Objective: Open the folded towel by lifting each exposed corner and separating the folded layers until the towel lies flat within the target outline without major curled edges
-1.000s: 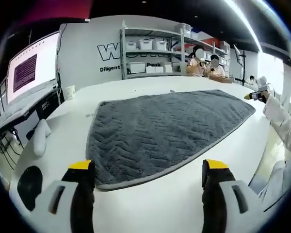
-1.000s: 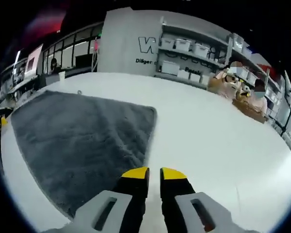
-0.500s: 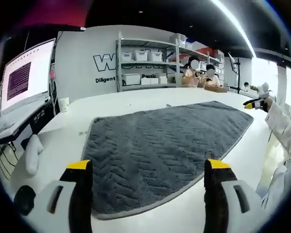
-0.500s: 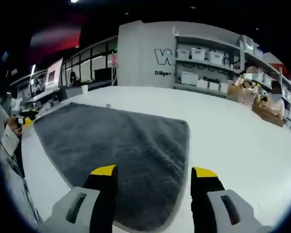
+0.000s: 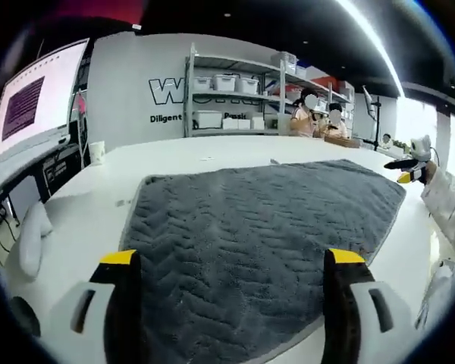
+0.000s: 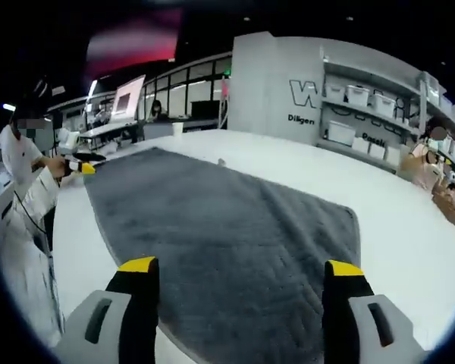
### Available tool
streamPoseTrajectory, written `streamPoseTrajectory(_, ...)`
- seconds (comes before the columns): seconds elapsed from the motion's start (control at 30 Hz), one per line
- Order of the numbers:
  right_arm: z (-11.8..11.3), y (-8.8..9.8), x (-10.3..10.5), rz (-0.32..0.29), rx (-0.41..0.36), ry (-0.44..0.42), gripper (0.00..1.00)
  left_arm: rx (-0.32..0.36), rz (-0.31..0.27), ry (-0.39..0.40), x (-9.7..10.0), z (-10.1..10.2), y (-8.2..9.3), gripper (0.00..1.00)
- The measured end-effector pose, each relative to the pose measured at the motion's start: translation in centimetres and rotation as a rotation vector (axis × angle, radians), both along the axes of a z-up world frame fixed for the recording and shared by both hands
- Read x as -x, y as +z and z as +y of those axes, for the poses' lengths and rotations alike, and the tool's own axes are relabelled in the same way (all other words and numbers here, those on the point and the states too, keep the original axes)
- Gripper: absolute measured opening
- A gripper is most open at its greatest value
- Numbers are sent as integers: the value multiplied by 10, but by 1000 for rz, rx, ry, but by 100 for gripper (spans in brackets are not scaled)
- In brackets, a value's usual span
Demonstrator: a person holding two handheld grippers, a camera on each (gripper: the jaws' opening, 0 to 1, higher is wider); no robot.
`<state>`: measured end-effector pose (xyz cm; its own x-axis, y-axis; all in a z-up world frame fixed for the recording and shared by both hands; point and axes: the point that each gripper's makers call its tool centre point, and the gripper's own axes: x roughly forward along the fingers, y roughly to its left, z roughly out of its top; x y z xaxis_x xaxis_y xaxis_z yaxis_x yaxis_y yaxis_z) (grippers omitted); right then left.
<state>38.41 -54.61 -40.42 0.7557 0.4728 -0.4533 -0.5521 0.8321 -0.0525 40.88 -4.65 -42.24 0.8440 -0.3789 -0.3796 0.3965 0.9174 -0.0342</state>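
- Lying spread on the white table (image 5: pixel 212 148), grey towel (image 5: pixel 258 227) with chevron pile, near edge between both sets of jaws, far edge toward the shelving (image 5: pixel 235 83).
- Hovering above the near edge, left gripper (image 5: pixel 231 262), jaws wide apart, holding nothing.
- Hovering likewise over the towel, right gripper (image 6: pixel 239 269), jaws wide apart, empty.
- Judging by one smooth layer: unfolding seems nearly finished.
- Likely next: checking edges for curl, pinching and flattening any lifted corner; no target outline discernible.
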Motion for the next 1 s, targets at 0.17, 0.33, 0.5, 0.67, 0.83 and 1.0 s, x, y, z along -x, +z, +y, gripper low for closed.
streamPoseTrajectory(0.17, 22, -11, -1, 20, 27, 83, 99, -16, -19, 3, -6, 1, -1, 99)
streamPoseTrajectory(0.33, 23, -19, -8, 26, 37, 91, 99, -99, 50, -16, -6, 5, -23, 99)
streamPoseTrajectory(0.5, 17, -25, -11, 57, 28, 72, 99, -57, 25, -23, -7, 3, -19, 99)
streamPoseTrajectory(0.67, 19, -40, -6, 131, -1, 84, 99, -56, 37, -30, -7, 4, -19, 99)
streamPoseTrajectory(0.83, 12, -44, 0, 121, 25, 115, 98, -54, 33, -35, -8, 6, -19, 99)
streamPoseTrajectory(1.0, 9, -44, 1, 135, 28, 122, 97, -50, 31, -37, -8, 8, -19, 99)
